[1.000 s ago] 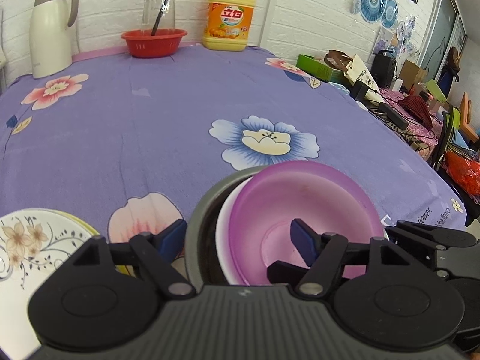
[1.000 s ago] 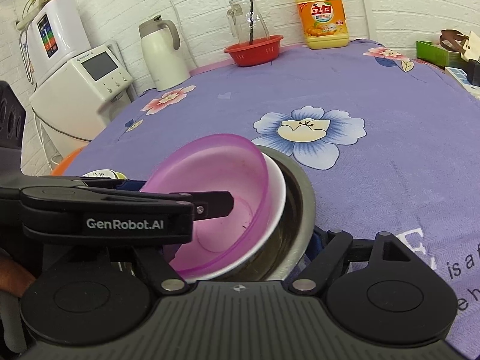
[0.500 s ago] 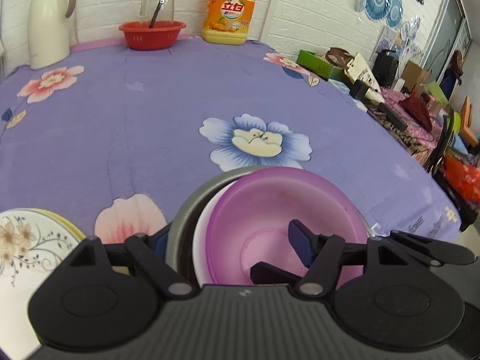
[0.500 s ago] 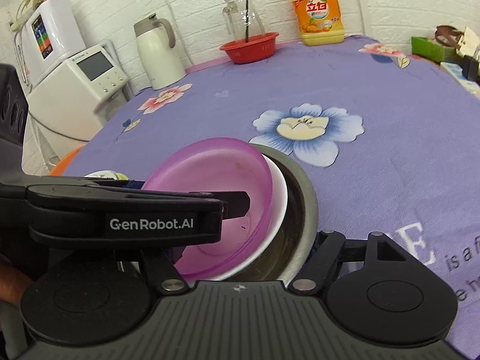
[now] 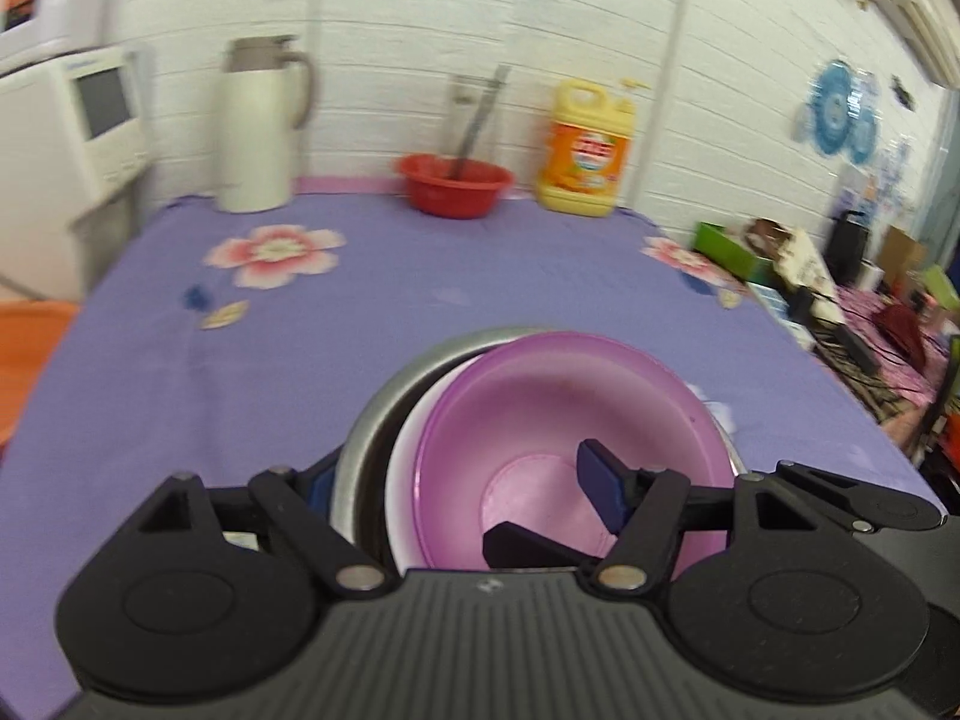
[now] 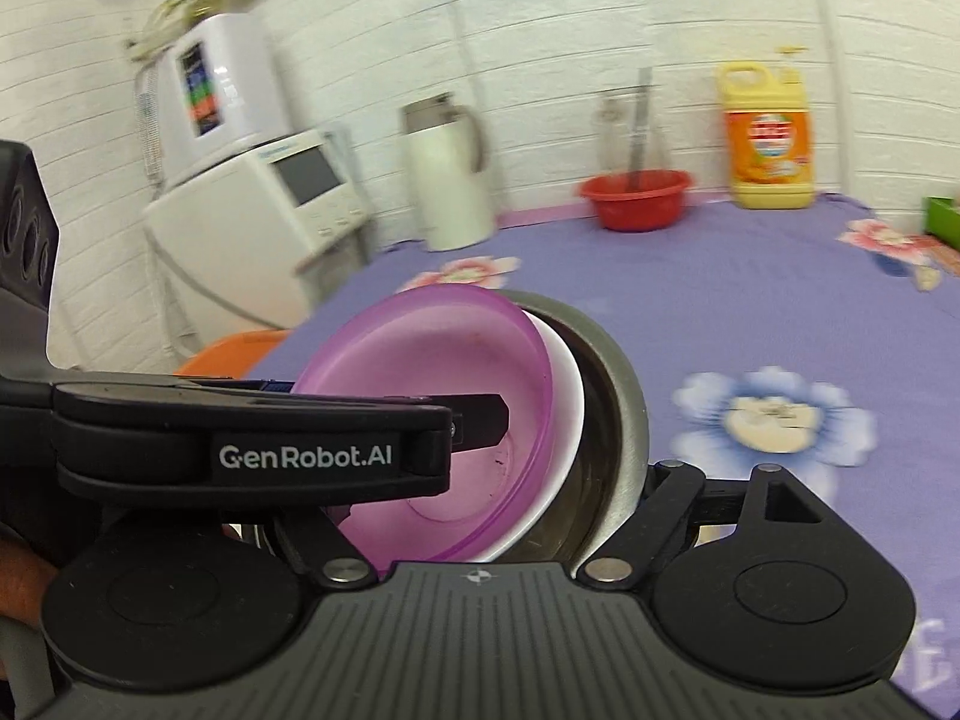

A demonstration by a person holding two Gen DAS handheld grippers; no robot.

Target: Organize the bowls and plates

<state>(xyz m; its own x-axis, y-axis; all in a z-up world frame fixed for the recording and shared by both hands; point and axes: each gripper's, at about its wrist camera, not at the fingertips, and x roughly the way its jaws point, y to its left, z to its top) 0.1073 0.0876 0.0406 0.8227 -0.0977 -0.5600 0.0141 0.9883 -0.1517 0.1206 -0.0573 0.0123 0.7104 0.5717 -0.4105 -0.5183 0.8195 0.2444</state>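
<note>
Both grippers carry a nested stack above the purple floral tablecloth [image 5: 420, 300]: the left gripper [image 5: 456, 480] clamps the steel bowl's [image 5: 384, 420] 9 o'clock wall, one finger inside the translucent purple plastic bowl [image 5: 540, 408]; the right gripper [image 6: 480, 516] pinches its 3 o'clock rim. The loosely tilted purple and white bowl [image 6: 570, 396] could slide out.

bright, even light; background perhaps motion-blurred, fisheye-bent at the edges.
</note>
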